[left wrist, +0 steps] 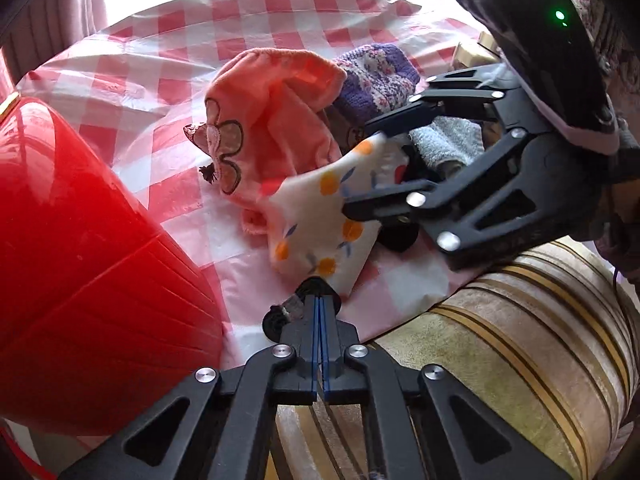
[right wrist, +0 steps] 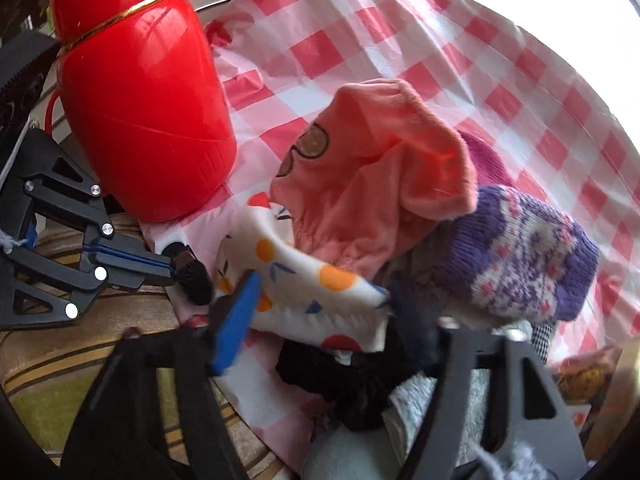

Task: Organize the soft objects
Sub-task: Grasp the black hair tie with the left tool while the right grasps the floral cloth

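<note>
A pile of soft things lies on a red-and-white checked cloth (left wrist: 168, 64). A white cloth with orange dots (left wrist: 320, 216) is on its near side; it also shows in the right wrist view (right wrist: 316, 284). My right gripper (left wrist: 362, 172) is open with its fingers on either side of this cloth (right wrist: 320, 304). My left gripper (left wrist: 320, 292) is shut on a small black object (left wrist: 280, 318) just below the cloth's lower edge; the object also shows in the right wrist view (right wrist: 192, 268). A pink embroidered cloth (left wrist: 272, 120) and a purple knit item (left wrist: 380, 76) lie behind.
A large red plastic container (left wrist: 80, 264) stands at the left, close to my left gripper. A striped cushioned seat (left wrist: 520, 340) lies below the cloth's edge. A grey towel (left wrist: 448, 140) and black fabric (right wrist: 352, 380) are in the pile.
</note>
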A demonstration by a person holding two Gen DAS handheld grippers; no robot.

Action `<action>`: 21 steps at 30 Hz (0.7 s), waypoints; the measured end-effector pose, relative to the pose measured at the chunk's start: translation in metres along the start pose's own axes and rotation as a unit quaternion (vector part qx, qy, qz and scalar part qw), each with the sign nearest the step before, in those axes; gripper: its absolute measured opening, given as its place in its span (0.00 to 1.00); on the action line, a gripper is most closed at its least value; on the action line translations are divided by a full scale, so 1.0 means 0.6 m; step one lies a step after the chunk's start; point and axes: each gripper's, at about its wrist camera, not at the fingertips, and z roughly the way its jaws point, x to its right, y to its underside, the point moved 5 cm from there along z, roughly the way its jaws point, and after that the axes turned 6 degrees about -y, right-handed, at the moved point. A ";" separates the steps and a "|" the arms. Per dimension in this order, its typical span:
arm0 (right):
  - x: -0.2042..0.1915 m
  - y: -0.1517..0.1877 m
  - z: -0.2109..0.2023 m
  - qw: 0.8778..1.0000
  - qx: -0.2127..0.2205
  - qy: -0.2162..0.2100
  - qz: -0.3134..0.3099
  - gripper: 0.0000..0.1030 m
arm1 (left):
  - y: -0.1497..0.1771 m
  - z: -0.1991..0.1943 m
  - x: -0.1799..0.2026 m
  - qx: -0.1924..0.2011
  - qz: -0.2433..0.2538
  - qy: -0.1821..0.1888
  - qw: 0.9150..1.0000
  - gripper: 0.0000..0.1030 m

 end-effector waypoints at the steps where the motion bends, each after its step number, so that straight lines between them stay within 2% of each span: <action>1: -0.003 0.000 0.006 1.000 -0.005 0.001 -0.008 0.38 | -0.001 0.008 0.000 -0.007 0.001 0.001 1.000 0.01; 3: -0.007 0.002 0.015 1.000 -0.018 -0.010 -0.011 0.27 | 0.003 0.016 0.001 -0.018 -0.005 -0.007 1.000 0.03; 5: -0.011 0.009 0.017 0.999 -0.028 -0.020 -0.009 0.22 | 0.004 0.015 0.003 -0.019 0.000 -0.009 1.000 0.05; 6: -0.013 0.013 0.015 0.999 -0.028 -0.019 -0.012 0.20 | 0.003 0.015 0.004 -0.018 0.003 -0.010 1.000 0.11; 7: -0.014 0.018 0.012 0.999 -0.029 -0.021 -0.011 0.19 | 0.002 0.014 0.005 -0.017 0.008 -0.014 1.000 0.24; 9: -0.012 0.024 0.005 0.999 -0.027 -0.026 -0.004 0.18 | 0.004 0.013 0.008 -0.017 0.017 -0.015 1.000 0.39; 13: -0.002 0.040 -0.003 0.999 -0.032 -0.019 0.020 0.16 | 0.020 -0.010 0.006 -0.014 0.000 -0.011 1.000 0.48; 15: 0.003 0.049 -0.009 0.999 -0.035 -0.015 0.034 0.16 | 0.033 -0.022 -0.006 -0.020 -0.043 -0.001 0.999 0.48; 17: 0.010 0.060 -0.018 0.998 -0.035 -0.012 0.050 0.16 | 0.045 -0.026 -0.017 -0.033 -0.102 0.017 0.994 0.48; 19: 0.012 0.066 -0.029 0.998 -0.030 -0.010 0.060 0.15 | 0.059 -0.028 -0.015 -0.048 -0.159 0.030 0.986 0.48; 21: 0.013 0.071 -0.042 0.997 -0.021 -0.010 0.067 0.15 | 0.063 -0.019 -0.023 -0.056 -0.224 0.031 0.972 0.48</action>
